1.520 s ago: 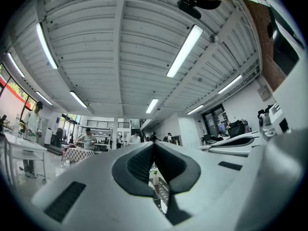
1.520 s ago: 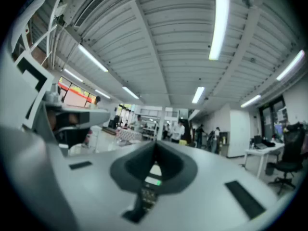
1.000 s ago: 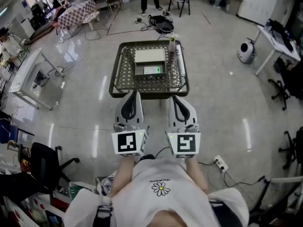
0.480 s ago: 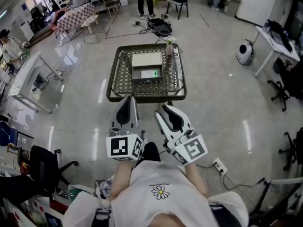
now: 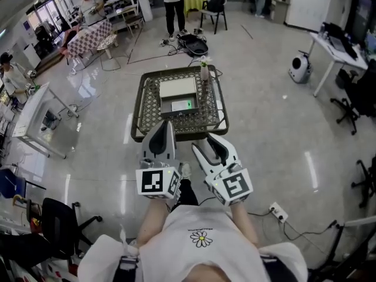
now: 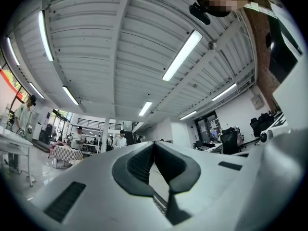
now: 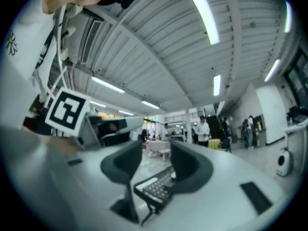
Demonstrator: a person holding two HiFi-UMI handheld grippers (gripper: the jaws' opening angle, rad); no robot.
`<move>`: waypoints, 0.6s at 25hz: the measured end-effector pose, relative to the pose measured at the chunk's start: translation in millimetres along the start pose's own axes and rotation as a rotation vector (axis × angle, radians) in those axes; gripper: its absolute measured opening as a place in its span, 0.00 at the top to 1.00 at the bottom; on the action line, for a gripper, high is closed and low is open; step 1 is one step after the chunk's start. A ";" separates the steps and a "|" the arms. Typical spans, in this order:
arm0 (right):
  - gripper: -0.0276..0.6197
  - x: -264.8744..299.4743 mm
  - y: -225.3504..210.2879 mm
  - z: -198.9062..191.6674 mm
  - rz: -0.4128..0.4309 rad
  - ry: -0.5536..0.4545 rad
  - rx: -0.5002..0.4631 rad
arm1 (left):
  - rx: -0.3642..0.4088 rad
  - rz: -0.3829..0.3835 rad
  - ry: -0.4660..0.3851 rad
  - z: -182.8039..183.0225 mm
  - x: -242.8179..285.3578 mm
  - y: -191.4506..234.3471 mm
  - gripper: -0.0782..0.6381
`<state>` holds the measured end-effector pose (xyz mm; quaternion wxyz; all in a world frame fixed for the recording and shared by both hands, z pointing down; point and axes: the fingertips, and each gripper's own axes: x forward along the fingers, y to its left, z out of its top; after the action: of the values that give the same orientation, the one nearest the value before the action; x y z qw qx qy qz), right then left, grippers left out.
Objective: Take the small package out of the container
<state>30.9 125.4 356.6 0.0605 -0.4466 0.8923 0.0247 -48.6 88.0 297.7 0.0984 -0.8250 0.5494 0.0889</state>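
Table first — it stands on the floor in front of the person, and both claws hang near its front edge, not yet over it. The container sits in the middle of the table top. The small package looks to be the pale thing with a green spot lying inside it, though it is too small to be sure. A little bottle stands just beside the container, at its far right corner.

The left gripper has its jaws pressed together with nothing in them. The right gripper has jaws that are opening, and nothing is between them.

The step now is the reach. To do it well, I think the right gripper should come down over the container with its jaws wide, one on each side of the package. It should keep away from the bottle — a bump could tip it. Squeeze only when the package sits between the pads.
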 end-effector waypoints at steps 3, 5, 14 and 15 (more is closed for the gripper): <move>0.65 9.5 -13.6 3.1 -0.018 -0.012 -0.031 | 0.013 -0.021 -0.035 5.9 14.9 -4.1 0.86; 0.65 18.2 -16.7 4.4 -0.018 -0.032 -0.006 | 0.017 -0.021 -0.051 9.1 22.3 0.5 0.86; 0.65 56.5 -37.2 -2.1 -0.084 -0.049 0.011 | -0.010 0.047 -0.026 -13.6 39.8 50.5 0.86; 0.65 60.4 -42.6 -4.3 -0.093 -0.043 0.011 | -0.013 0.051 -0.025 -17.5 44.0 54.3 0.86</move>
<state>28.8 51.5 353.4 0.0830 -0.4865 0.8693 0.0265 -81.3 23.8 299.9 0.0974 -0.8102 0.5684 0.1054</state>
